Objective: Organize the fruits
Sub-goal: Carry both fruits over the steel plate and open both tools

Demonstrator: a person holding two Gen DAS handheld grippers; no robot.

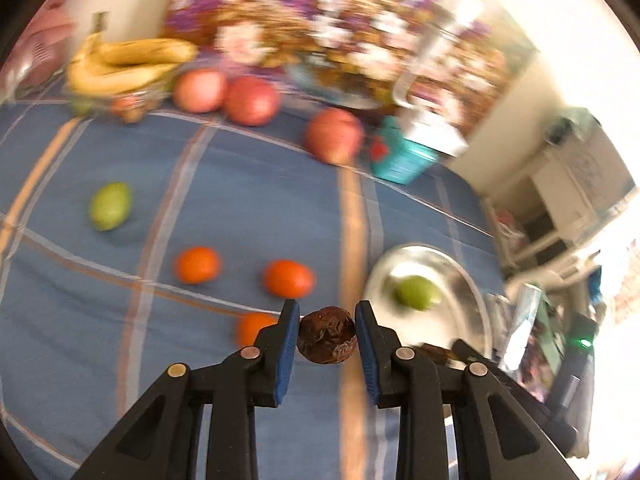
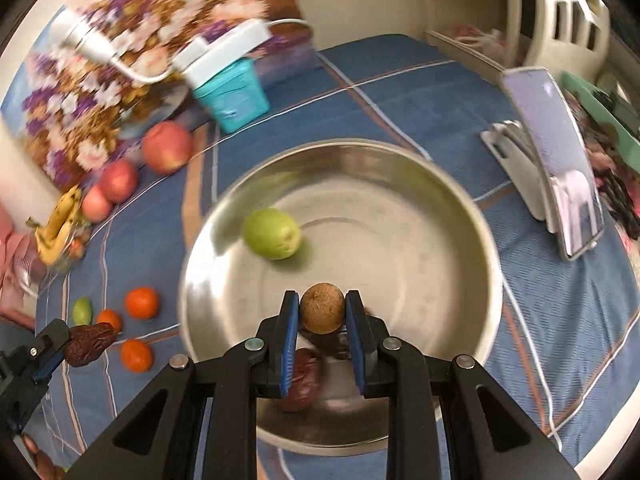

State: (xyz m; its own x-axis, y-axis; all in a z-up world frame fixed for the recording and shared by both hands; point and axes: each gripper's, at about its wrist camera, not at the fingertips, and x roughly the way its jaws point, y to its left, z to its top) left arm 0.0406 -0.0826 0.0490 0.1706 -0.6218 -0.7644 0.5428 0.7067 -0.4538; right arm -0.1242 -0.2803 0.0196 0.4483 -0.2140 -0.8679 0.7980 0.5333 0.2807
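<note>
My left gripper (image 1: 327, 326) is shut on a wrinkled dark red date (image 1: 327, 340), held above the blue checked cloth; it also shows as the left gripper (image 2: 68, 344) with the date (image 2: 90, 344) in the right wrist view. My right gripper (image 2: 322, 312) is shut on a small round tan fruit (image 2: 322, 308) over the steel bowl (image 2: 460, 216). In the bowl lie a green fruit (image 2: 273, 233) and a dark red date (image 2: 302, 380). On the cloth sit three oranges (image 1: 197, 265) (image 1: 288, 278) (image 1: 252, 326) and a green fruit (image 1: 110, 206).
At the far edge lie bananas (image 1: 128, 64) and three red apples (image 1: 200, 90) (image 1: 252, 100) (image 1: 334, 134). A teal box (image 2: 232, 100) with a white appliance stands by the floral fabric. A phone on a stand (image 2: 556, 160) and a white cable lie right of the bowl.
</note>
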